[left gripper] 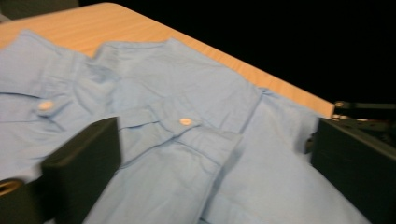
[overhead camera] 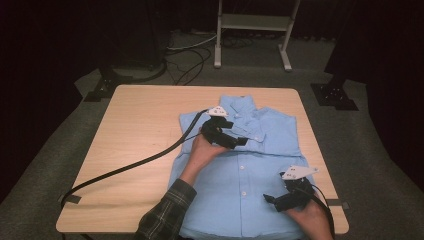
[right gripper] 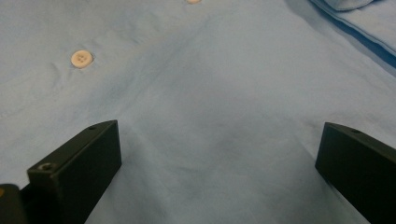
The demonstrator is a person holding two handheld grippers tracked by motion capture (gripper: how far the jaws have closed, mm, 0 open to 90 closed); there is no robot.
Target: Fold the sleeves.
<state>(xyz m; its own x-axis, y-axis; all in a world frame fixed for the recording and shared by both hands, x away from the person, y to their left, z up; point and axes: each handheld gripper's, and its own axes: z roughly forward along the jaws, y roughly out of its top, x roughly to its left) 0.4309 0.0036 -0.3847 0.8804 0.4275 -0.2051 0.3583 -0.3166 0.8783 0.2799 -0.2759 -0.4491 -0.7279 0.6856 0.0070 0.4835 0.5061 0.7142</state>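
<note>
Folded Shirt, Both Grippers Wide

The blue shirt [overhead camera: 250,170] lies buttoned on the wooden table [overhead camera: 135,150], its hem cut off by the frame. Left gripper [overhead camera: 240,141] above a folded cuff [left gripper: 187,130], jaws apart, empty. Right gripper [overhead camera: 272,199] gapes over plain cloth, holding nothing

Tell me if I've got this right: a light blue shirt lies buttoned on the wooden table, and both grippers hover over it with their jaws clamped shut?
Not quite. The shirt does lie buttoned on the table, but both the left gripper and the right gripper have their jaws wide open, with nothing pinched, as each gripper view shows.
</note>
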